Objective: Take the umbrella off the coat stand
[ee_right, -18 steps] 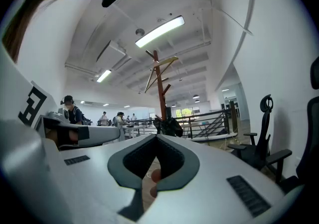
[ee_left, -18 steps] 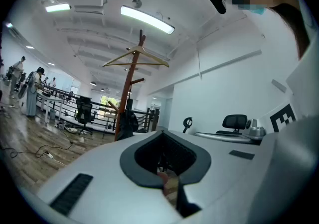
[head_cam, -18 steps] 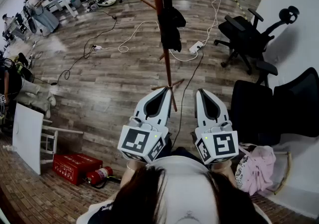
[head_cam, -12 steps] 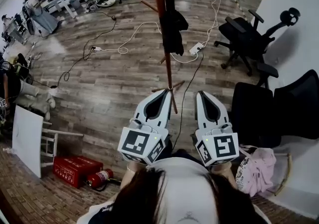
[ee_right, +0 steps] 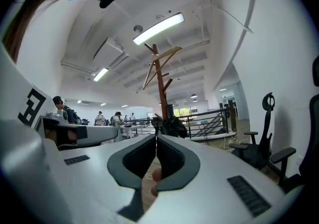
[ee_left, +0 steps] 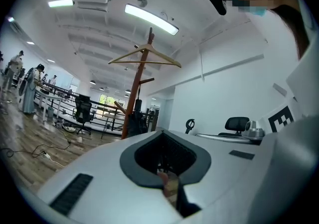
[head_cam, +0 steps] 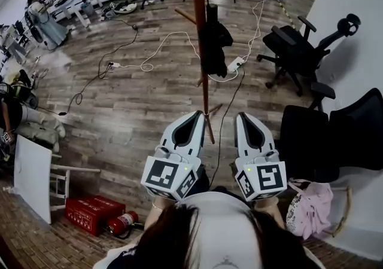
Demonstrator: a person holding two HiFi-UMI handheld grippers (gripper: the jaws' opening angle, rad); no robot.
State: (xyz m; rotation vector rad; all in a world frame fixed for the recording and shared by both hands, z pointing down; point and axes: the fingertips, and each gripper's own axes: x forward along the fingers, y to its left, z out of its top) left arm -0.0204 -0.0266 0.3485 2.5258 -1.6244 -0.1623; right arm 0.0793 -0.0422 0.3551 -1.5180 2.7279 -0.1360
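both hand-held grippers are held level, close in front of the person, side by side above the wood floor [head_cam: 137, 106]. the left hand-held gripper [head_cam: 200, 114] has its jaws pressed together at the tips with nothing between them. the right hand-held gripper [head_cam: 241, 115] is pressed together too, and empty. they point toward the foot of the coat stand [head_cam: 202, 64], which rises from the floor just beyond their tips.

near the person, at the floor's left edge, a red box [head_cam: 90, 209] lies with a fire extinguisher [head_cam: 122, 223] beside it and a white board [head_cam: 33, 163] standing just past them. at the right edge, by the wall, a pink cloth [head_cam: 308, 205] lies beside a black chair [head_cam: 311, 136].

farther out, the umbrella [head_cam: 214, 40], black and folded, hangs from a peg on the right side of the stand's pole, clear of the floor and well apart from both grippers. white cables [head_cam: 161, 43] run over the floor behind the stand to a power strip [head_cam: 235, 63]. an office chair [head_cam: 293, 43] stands farther right, near the wall.
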